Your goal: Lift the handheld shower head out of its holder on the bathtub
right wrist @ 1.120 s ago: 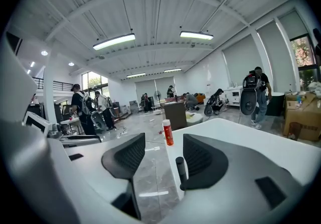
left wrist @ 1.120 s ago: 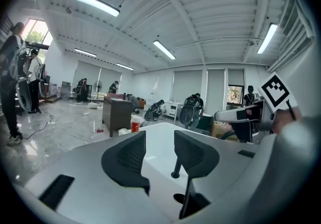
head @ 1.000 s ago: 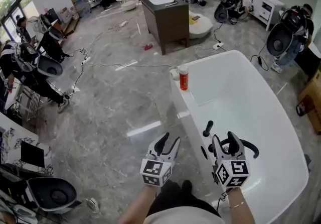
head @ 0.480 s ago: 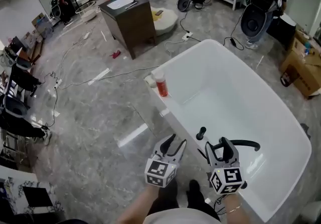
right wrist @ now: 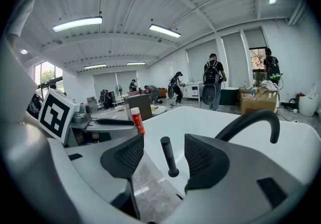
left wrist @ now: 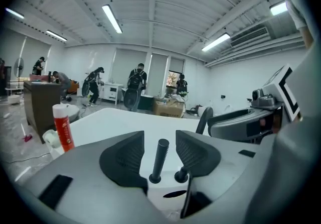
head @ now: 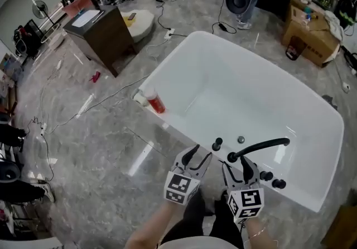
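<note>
The handheld shower head is a short black wand standing upright in its holder on the white bathtub's near rim. It also rises just beyond the jaws in the left gripper view, shower head, and in the right gripper view, shower head. My left gripper hovers close before it; its jaws are opening with nothing between the pads. My right gripper sits beside it, open and empty, just short of the black arched faucet. Neither gripper touches the wand.
A red bottle and a small white thing stand on the tub's left corner. Black knobs sit on the rim right of the faucet. A dark cabinet, floor cables, cardboard boxes and several people are farther off.
Both grippers have come forward and down to the tub's rim, close to the shower head and faucet. The head view has swung, so the tub now lies across the frame.
</note>
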Demonstrator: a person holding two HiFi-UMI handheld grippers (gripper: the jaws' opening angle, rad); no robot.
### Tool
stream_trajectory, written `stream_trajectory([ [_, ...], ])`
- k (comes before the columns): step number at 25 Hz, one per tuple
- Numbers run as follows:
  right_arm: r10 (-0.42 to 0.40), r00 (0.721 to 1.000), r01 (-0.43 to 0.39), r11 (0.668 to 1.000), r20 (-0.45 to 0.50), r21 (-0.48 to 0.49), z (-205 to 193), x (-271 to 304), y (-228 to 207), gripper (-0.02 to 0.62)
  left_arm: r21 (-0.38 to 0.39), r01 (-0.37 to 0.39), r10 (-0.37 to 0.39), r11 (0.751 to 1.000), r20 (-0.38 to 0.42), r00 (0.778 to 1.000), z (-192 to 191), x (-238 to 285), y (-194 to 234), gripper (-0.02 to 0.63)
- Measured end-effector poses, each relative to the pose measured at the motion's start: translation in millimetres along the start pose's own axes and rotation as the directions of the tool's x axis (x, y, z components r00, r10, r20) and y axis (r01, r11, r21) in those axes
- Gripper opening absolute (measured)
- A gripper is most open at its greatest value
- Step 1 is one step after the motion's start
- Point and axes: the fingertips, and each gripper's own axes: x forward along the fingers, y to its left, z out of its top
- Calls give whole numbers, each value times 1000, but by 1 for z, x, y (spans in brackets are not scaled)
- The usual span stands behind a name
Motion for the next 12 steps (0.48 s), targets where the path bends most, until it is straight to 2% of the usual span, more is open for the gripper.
stream_trajectory([
  [5,-49,998,49,999,-35,12,-30,11,-10,245,36,98,-97,995,-38,995,-19,38,-8,201],
  [12,-64,995,66,997,-82,25,-77,42,-13,245,59,175,-170,983,-80,982,-40,76,-12,209],
])
